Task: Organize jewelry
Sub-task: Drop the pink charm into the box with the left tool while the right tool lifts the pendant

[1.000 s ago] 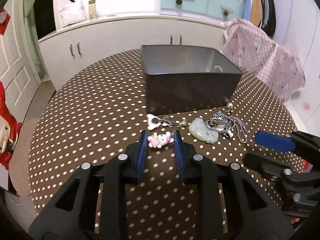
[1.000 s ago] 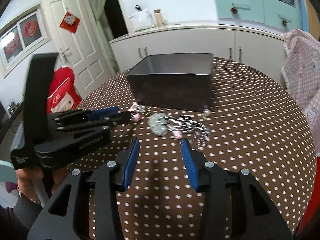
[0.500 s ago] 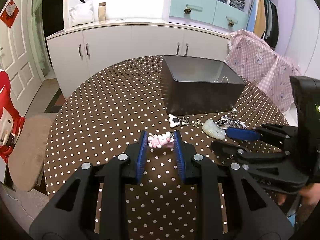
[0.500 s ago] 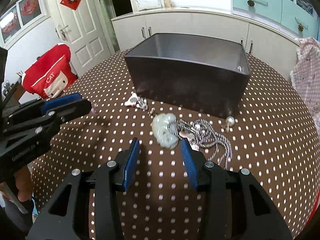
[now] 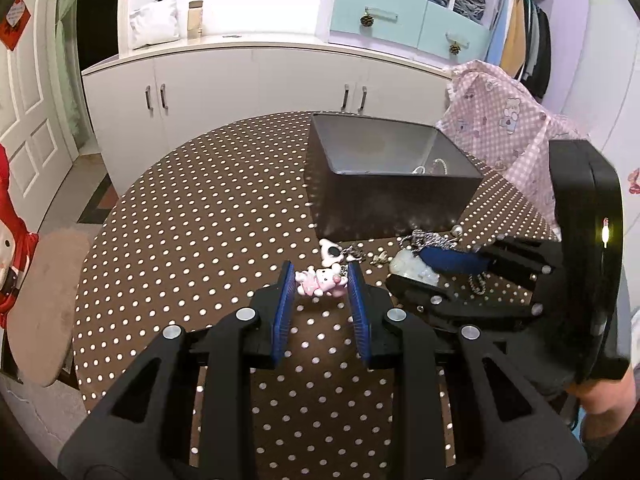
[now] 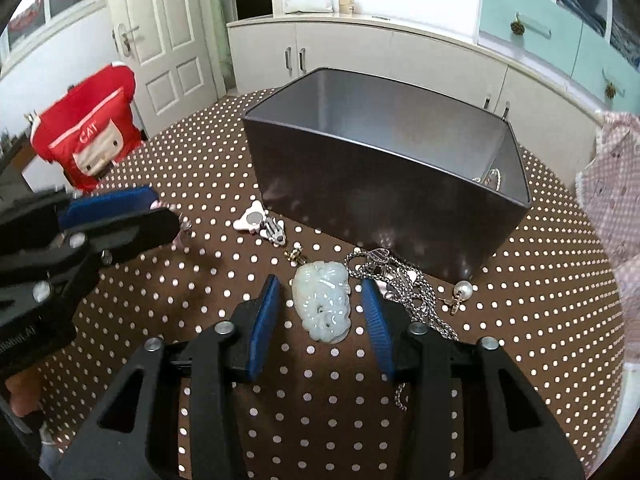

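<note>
Round tabletop (image 5: 168, 240) under a brown white-dotted cloth; white cabinets (image 5: 256, 80) behind, a white door (image 6: 176, 32) and a red garment (image 6: 86, 136) at left. Left gripper (image 5: 320, 284) is clamped on a pink cat charm (image 5: 320, 282), raised off the cloth. A white charm (image 6: 252, 221) lies near the dark storage box (image 6: 384, 208) at the far edge. Right gripper (image 6: 322, 304), jaws closing, straddles the pale jade pendant (image 6: 324, 300); its pads are not yet pressing. A silver chain (image 6: 404, 280) partly runs under the right finger; a pearl earring (image 6: 462, 290) lies right. Box contents are mostly hidden.
</note>
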`<state>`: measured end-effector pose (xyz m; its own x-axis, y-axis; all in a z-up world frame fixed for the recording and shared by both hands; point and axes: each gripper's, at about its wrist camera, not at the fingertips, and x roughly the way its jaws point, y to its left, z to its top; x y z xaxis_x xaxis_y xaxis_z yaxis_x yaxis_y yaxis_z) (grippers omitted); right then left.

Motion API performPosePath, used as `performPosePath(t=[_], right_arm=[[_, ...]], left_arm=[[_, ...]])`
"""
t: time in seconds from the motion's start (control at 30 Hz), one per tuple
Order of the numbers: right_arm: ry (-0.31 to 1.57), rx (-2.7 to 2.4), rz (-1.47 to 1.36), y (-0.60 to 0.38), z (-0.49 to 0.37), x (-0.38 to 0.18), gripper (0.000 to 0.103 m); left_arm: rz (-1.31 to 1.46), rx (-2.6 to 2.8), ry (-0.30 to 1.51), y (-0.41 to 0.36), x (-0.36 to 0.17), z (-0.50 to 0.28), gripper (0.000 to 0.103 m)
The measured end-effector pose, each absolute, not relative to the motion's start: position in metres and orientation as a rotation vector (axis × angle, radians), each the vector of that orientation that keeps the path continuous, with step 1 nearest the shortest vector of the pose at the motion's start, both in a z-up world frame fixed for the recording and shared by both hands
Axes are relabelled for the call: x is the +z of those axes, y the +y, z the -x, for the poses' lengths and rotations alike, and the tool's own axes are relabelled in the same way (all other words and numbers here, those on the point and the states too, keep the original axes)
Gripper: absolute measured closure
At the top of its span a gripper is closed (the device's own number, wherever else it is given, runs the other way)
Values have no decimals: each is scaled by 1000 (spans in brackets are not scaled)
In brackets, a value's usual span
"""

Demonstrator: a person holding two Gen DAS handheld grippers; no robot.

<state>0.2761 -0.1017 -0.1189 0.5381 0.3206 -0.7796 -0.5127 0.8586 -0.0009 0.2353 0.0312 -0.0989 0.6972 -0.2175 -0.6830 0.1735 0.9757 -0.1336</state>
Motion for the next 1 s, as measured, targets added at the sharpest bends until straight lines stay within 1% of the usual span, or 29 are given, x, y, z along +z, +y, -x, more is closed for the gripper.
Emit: performPosePath(t=[0.23,0.47,0.6,0.8,1.0], right_arm=[[845,512,198,-114,-269,-110,76],[723,510,61,-149,-272,-57,76],[686,470,23,-164,-290,-38,76],[731,442,38,-166,-321,-47,76],[765,441,48,-165,-329,-62,76]], left_arm=[[110,-289,762,25,-83,-244,76],[169,-376,747,14,-52,-277,76],[178,-393,785,2,-44,-308,76],[152,-387,871,-19,-57,-343,76],[163,-392,918,-22,-74,-355,76]])
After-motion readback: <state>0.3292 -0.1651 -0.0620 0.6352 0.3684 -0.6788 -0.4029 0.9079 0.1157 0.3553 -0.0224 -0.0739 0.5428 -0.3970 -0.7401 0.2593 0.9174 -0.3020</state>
